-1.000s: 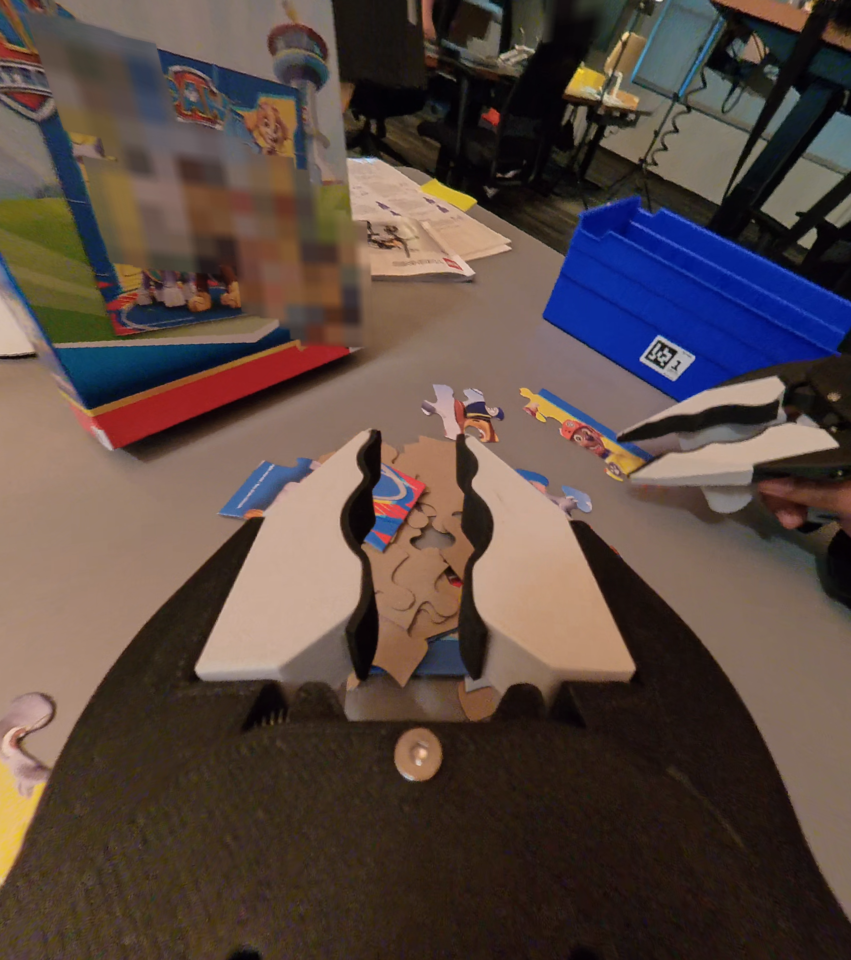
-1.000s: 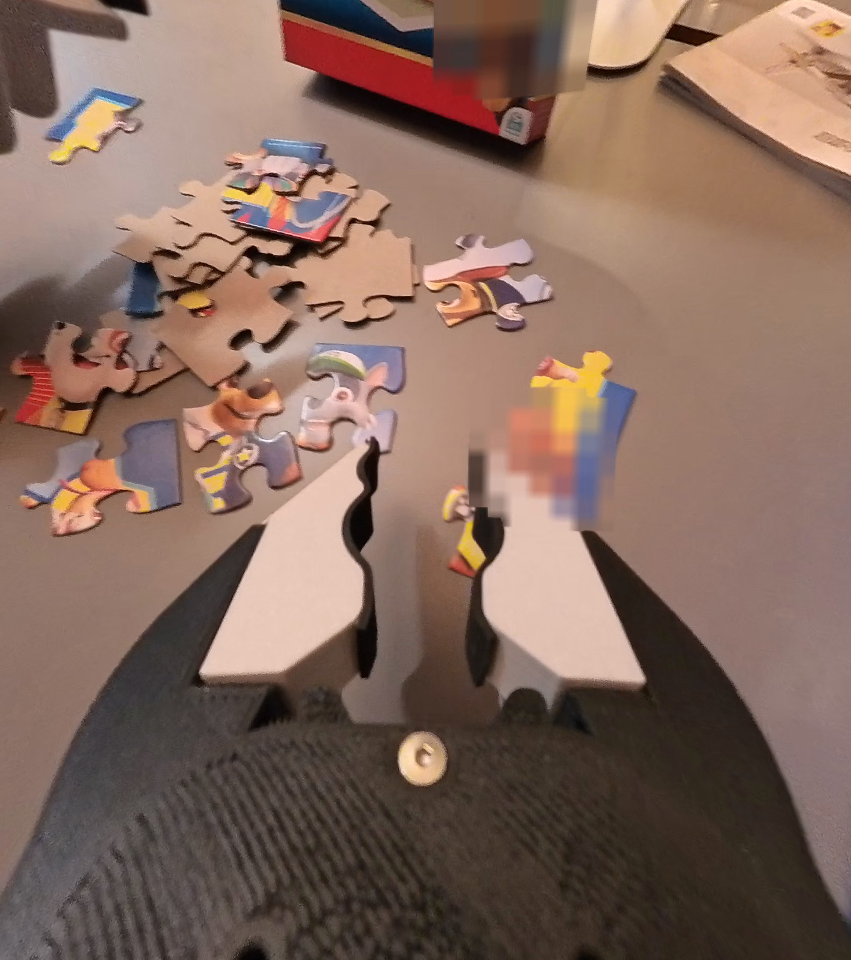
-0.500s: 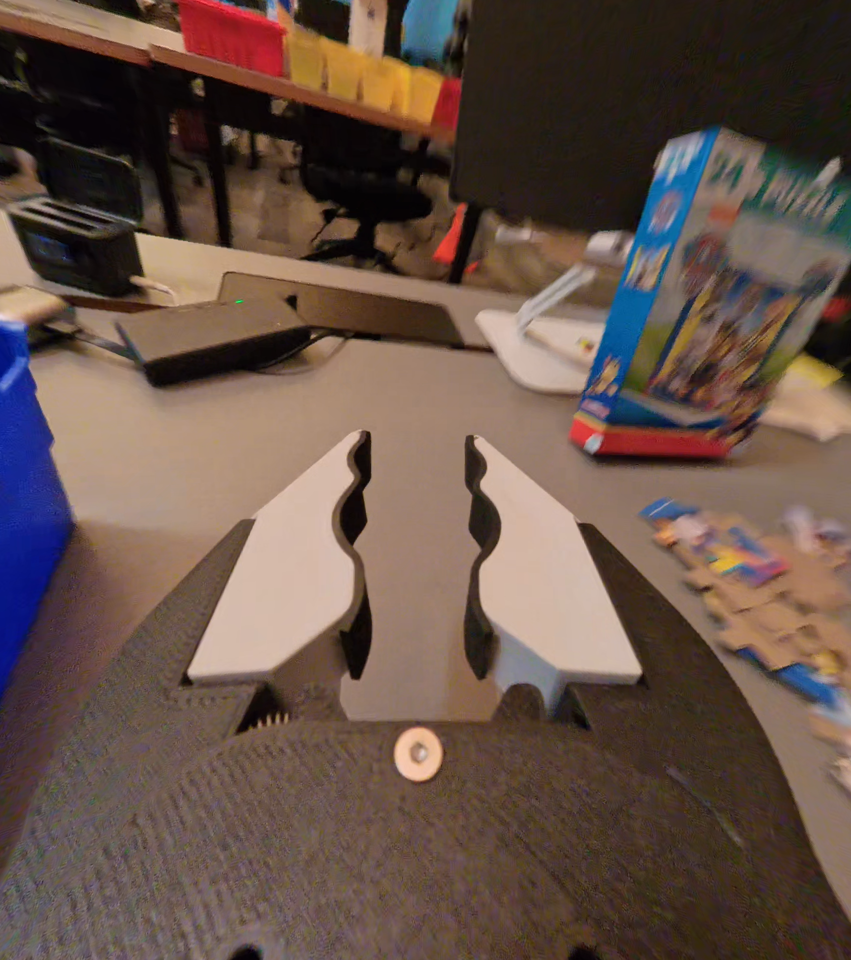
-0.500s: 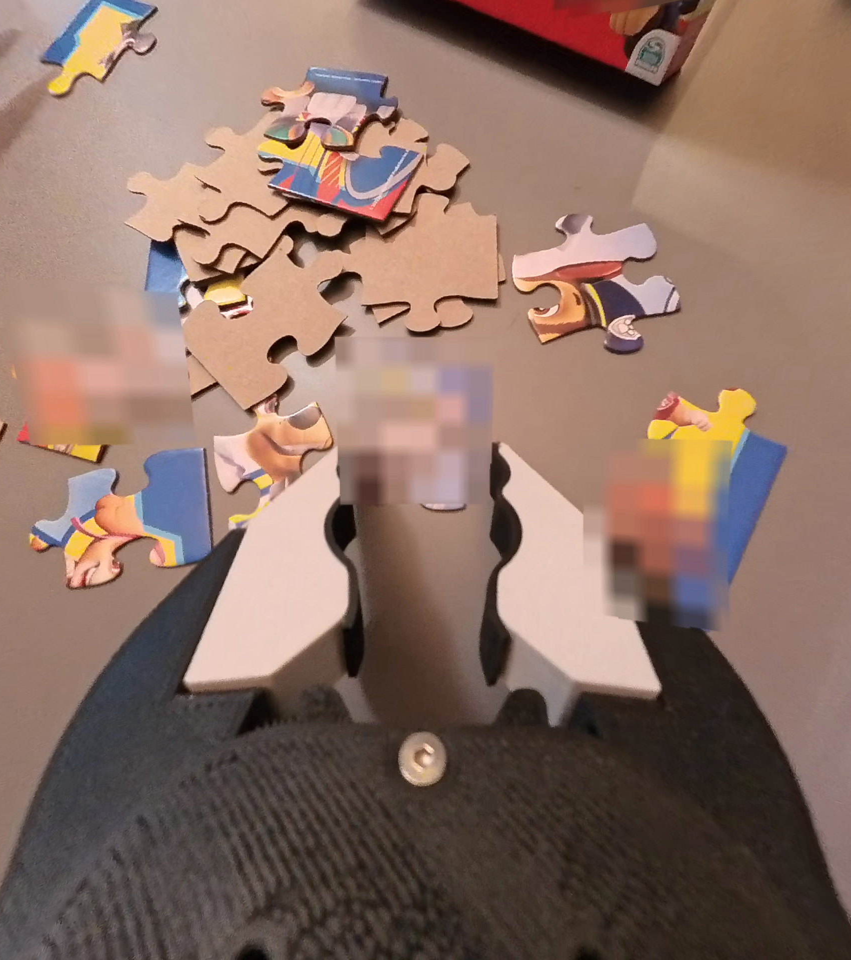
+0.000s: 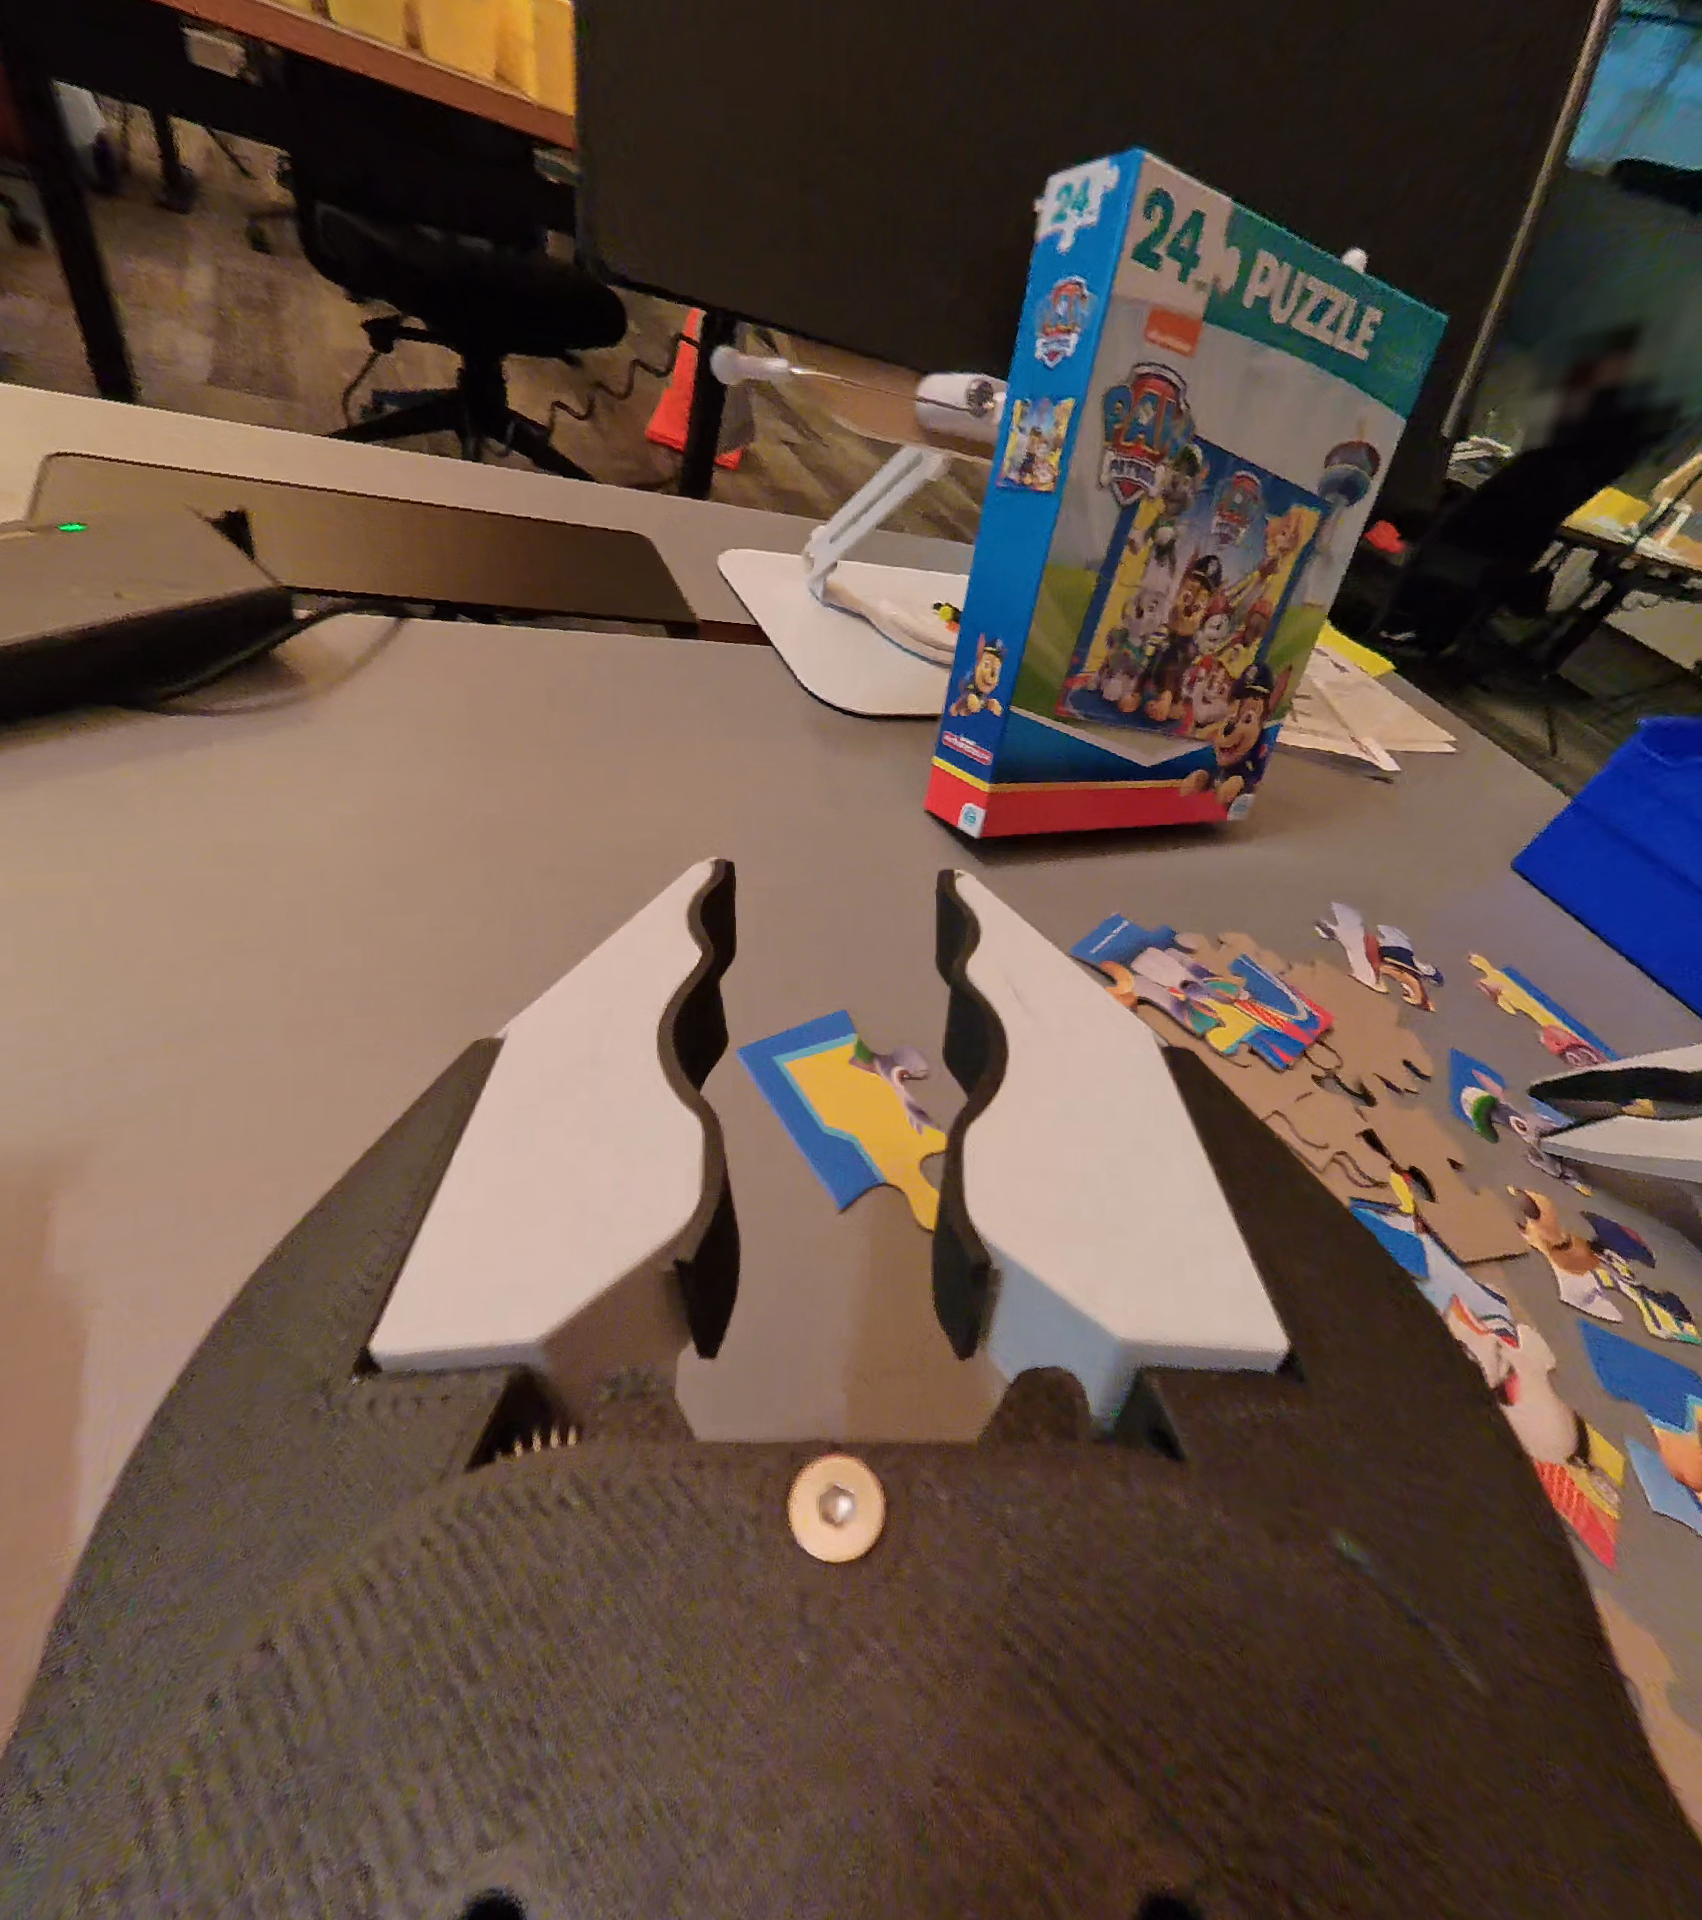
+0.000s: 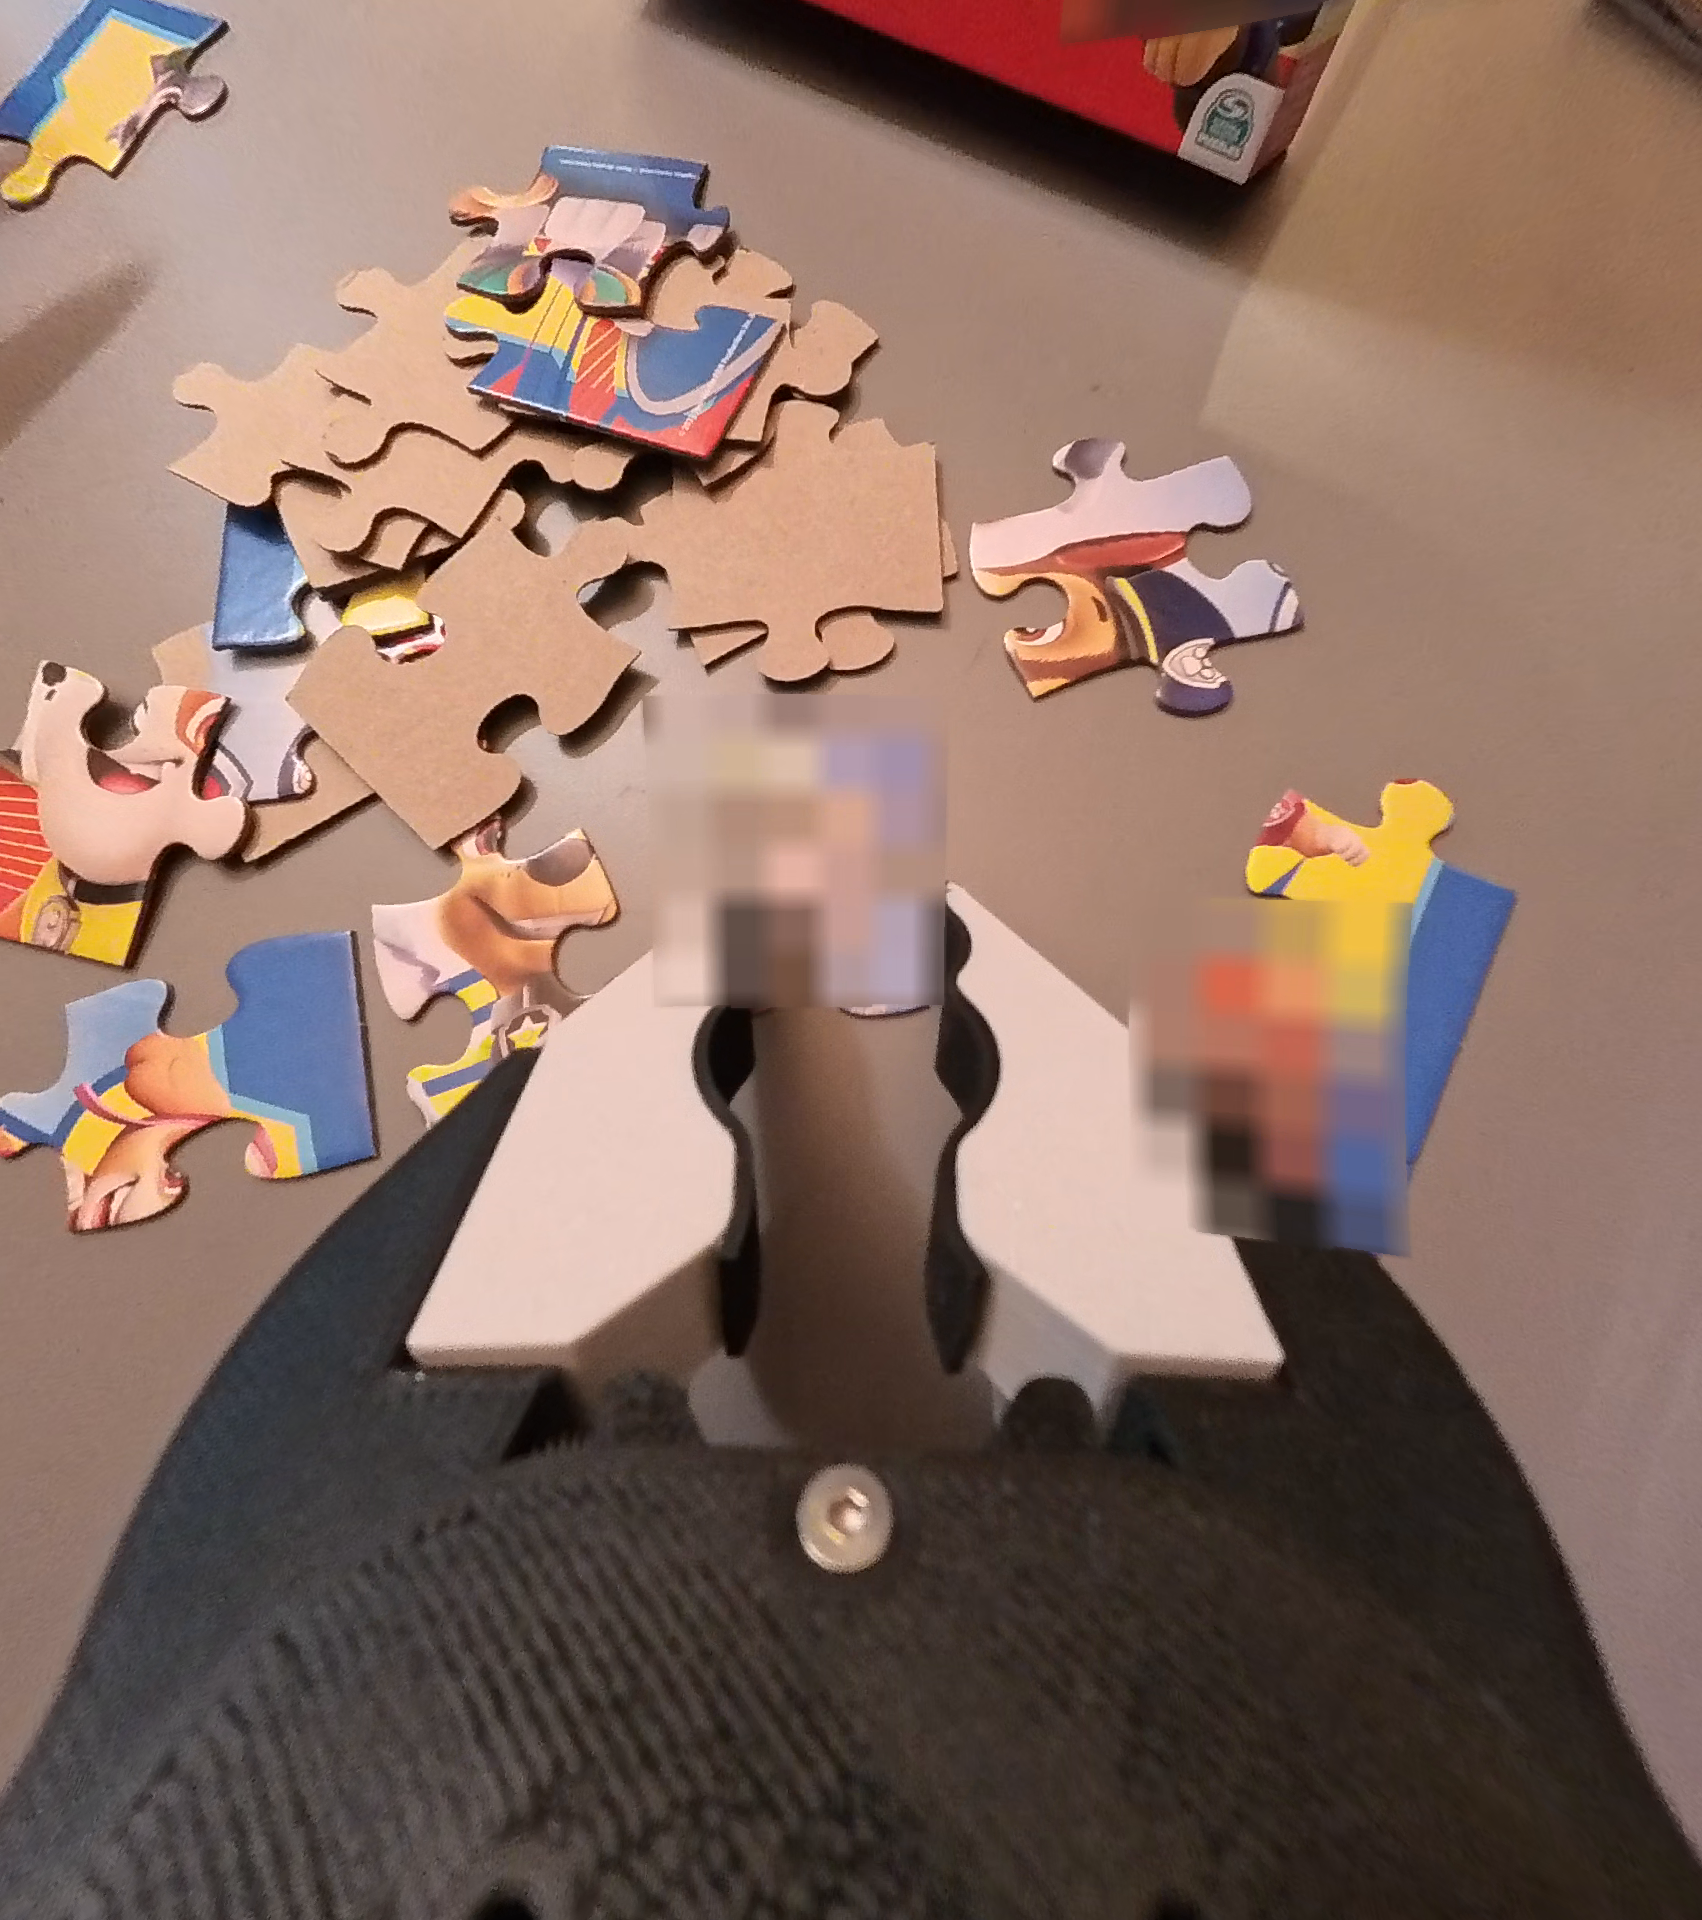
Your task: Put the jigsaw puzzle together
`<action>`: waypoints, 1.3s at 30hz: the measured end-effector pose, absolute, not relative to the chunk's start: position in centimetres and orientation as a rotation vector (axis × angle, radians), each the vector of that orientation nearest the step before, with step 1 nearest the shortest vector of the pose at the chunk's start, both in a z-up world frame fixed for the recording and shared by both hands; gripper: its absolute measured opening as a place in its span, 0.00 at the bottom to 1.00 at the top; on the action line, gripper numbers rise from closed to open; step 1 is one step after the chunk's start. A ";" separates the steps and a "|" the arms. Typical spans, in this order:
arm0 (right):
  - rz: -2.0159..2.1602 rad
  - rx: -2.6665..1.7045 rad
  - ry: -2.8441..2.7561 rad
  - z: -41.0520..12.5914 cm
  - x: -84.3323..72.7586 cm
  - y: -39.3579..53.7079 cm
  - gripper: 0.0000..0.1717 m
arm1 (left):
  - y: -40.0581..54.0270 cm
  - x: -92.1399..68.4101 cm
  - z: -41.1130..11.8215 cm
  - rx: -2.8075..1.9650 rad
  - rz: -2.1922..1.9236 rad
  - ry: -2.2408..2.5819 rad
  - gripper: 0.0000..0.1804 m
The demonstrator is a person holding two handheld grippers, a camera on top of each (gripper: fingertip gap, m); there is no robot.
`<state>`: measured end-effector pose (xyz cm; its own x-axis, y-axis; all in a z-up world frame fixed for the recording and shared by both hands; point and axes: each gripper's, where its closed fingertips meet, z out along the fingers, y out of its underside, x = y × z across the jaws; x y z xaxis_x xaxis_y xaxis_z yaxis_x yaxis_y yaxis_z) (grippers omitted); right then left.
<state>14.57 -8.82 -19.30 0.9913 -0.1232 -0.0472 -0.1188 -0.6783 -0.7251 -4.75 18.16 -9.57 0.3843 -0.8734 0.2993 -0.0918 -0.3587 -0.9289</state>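
Observation:
My left gripper (image 5: 831,878) is open and holds nothing. It hovers over the grey table (image 5: 411,831), and a blue and yellow puzzle piece (image 5: 847,1112) lies flat under the gap, touching neither pad. That piece also shows in the right wrist view (image 6: 99,94). My right gripper (image 6: 842,925) has its fingers apart, at the near edge of a loose puzzle piece (image 6: 878,1006). A mosaic patch hides the tips and most of that piece, so contact is not visible. The left wrist view shows this gripper (image 5: 1553,1117) low at the pile's edge.
A pile of puzzle pieces (image 6: 535,468), many of them brown side up, lies ahead of the right gripper with loose pieces around it. The puzzle box (image 5: 1179,520) stands behind. A blue bin (image 5: 1678,862), papers (image 5: 1366,717), a white stand (image 5: 847,613) and a black device (image 5: 68,592) sit farther off. About 35 cm separates my left fingertips from my right.
My left gripper left the pile, swung far left, then came back over the blue and yellow piece, its jaws wider. My right gripper moved forward to the piece; its jaws widened, then narrowed.

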 end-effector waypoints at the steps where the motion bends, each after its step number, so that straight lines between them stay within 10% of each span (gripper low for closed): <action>1: -0.006 -2.322 0.168 -19.3 14.6 -8.8 0.17 | 18.0 -4.6 -9.7 -1.734 -1.075 0.864 0.20; 39: -0.199 -2.467 0.173 -19.2 11.3 -19.4 0.17 | 17.0 -3.6 -10.2 -1.731 -1.041 0.931 0.20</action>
